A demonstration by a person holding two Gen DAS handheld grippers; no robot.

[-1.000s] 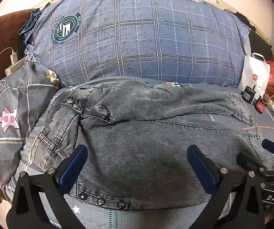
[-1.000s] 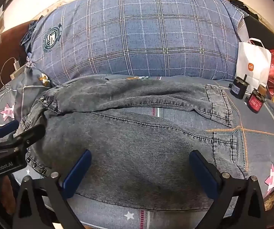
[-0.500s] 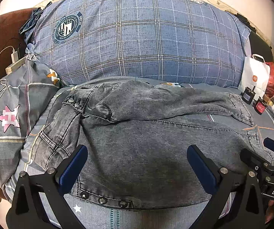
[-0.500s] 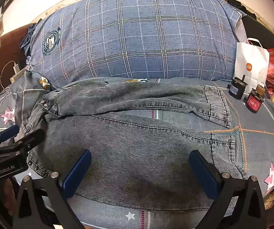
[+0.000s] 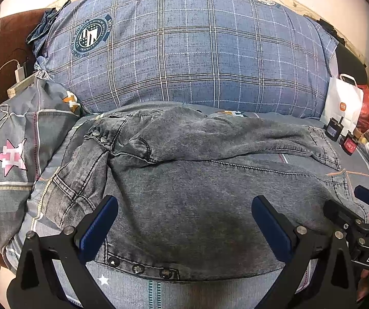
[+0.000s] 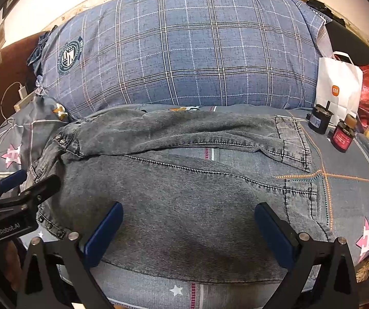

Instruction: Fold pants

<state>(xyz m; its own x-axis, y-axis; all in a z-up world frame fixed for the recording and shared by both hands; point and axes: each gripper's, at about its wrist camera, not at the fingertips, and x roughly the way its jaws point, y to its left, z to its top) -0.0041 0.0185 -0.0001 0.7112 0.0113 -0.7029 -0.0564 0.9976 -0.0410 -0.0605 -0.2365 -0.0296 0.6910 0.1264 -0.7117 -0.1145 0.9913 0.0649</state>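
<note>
Both views drew slightly back; pants [image 5: 197, 193] near edge hidden behind tools, seemingly.

"DAS" on the right gripper [image 5: 364, 207]; "GenRobot.AI" on the left gripper [image 6: 26, 186]; "mi" logo on white bag [image 6: 339, 92]
</note>
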